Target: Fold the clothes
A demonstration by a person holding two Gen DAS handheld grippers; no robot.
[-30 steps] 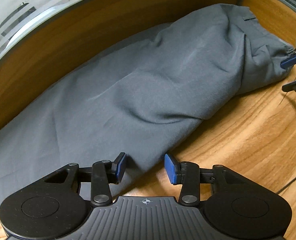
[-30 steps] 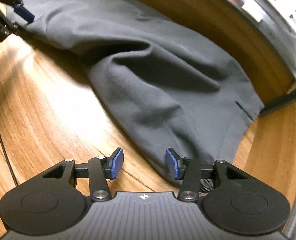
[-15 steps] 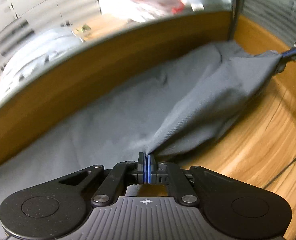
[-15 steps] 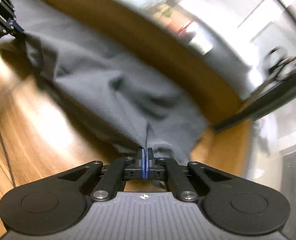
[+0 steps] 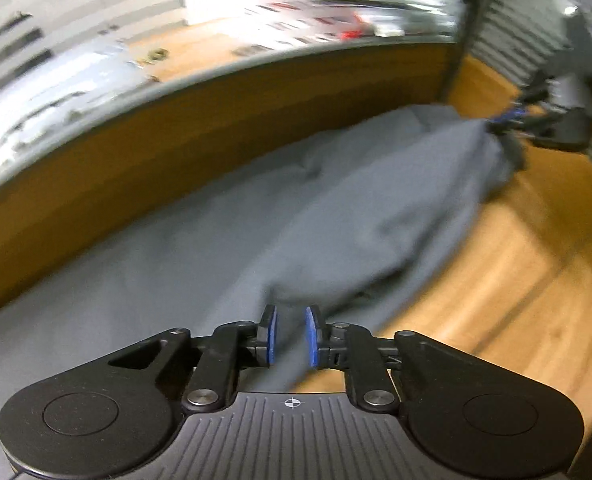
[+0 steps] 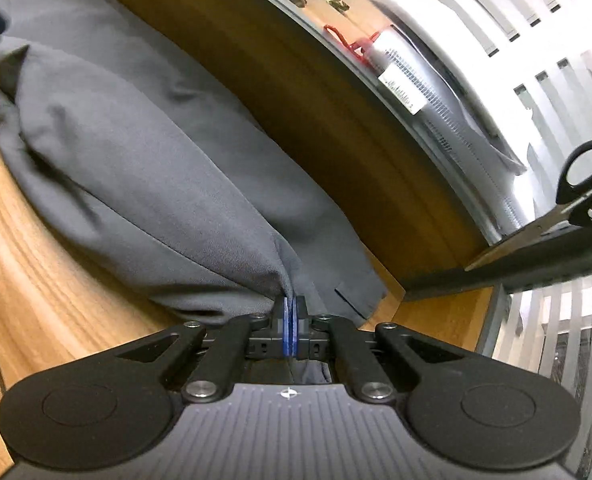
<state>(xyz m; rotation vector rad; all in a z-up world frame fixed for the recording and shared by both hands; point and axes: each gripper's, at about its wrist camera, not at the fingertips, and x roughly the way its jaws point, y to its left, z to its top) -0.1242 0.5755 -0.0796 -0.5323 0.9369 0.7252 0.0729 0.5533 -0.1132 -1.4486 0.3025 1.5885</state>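
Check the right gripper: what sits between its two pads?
A pinched fold of the grey garment, clamped in the shut right gripper; seen in the right wrist view.

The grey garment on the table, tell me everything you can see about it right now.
The grey garment is plain woven cloth, rumpled, with soft folds and a small slit near one corner. It lies along the wooden table against the raised wooden back edge. The right gripper is shut on its near corner, pulling the cloth into a peak. The left gripper has just been opening; cloth runs between its fingers, which no longer pinch it.
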